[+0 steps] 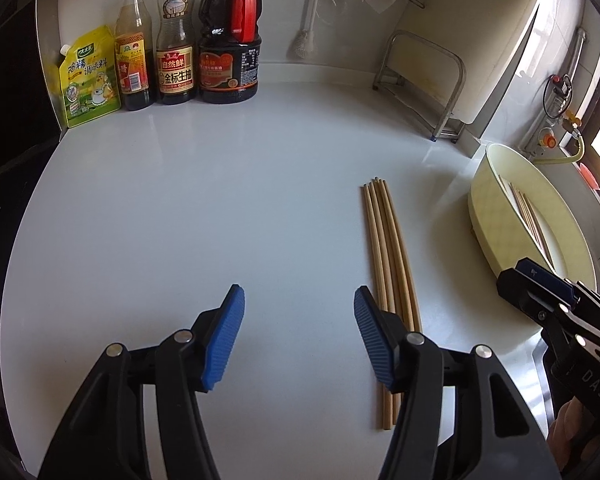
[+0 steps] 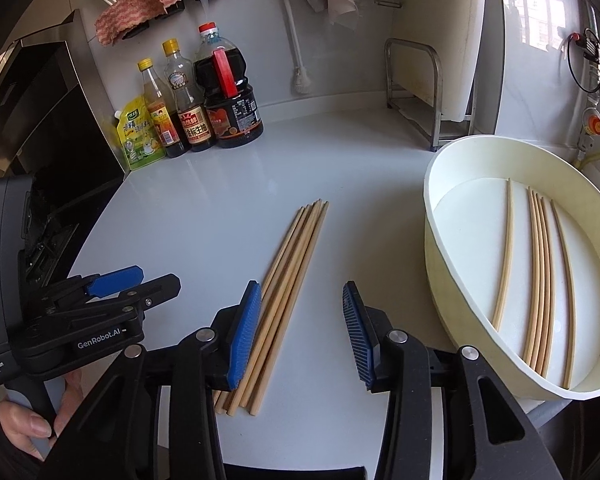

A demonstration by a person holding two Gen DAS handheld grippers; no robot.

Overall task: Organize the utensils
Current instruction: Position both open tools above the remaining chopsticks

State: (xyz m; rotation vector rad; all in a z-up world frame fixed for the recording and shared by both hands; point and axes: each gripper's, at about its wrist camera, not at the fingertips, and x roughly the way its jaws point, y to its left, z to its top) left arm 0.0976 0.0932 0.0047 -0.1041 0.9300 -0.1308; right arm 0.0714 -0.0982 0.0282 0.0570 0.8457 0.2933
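Several wooden chopsticks lie side by side in a bundle on the white counter; they also show in the right wrist view. A cream oval basin at the right holds several more chopsticks; it also shows in the left wrist view. My left gripper is open and empty, just left of the bundle's near end. My right gripper is open and empty, between the bundle and the basin, its left pad over the bundle's near end. Each gripper shows in the other's view, the right one and the left one.
Sauce bottles and a yellow seasoning pouch stand at the back left. A metal rack with a white cutting board stands at the back right. A black appliance is at the left edge. Gas pipes and valves are far right.
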